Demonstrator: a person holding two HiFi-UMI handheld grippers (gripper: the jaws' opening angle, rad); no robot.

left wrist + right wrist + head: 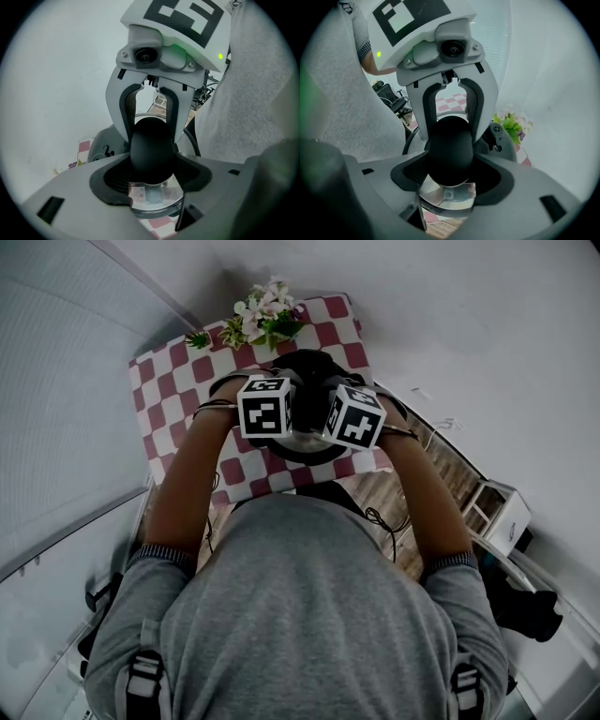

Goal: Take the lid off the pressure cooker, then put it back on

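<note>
The pressure cooker stands on the checkered table, mostly hidden in the head view under both marker cubes; only the lid's dark rim (pixel 309 454) shows. My left gripper (pixel 152 177) and my right gripper (pixel 450 177) meet from opposite sides on the lid's round black knob (pixel 152 147) (pixel 450 147). Each one's dark pads press on the knob's flanks. The steel lid (pixel 154 197) (pixel 450 197) shows just below the knob. In each gripper view the other gripper's white fingers (pixel 123 112) (pixel 426 112) straddle the knob's far side. I cannot tell whether the lid rests on the pot.
A bunch of flowers (pixel 267 315) sits at the far edge of the red-and-white tablecloth (pixel 178 381). A dark grey part of the cooker (pixel 506 140) lies behind the knob. A white cabinet (pixel 497 512) stands on the wooden floor at right, with cables nearby.
</note>
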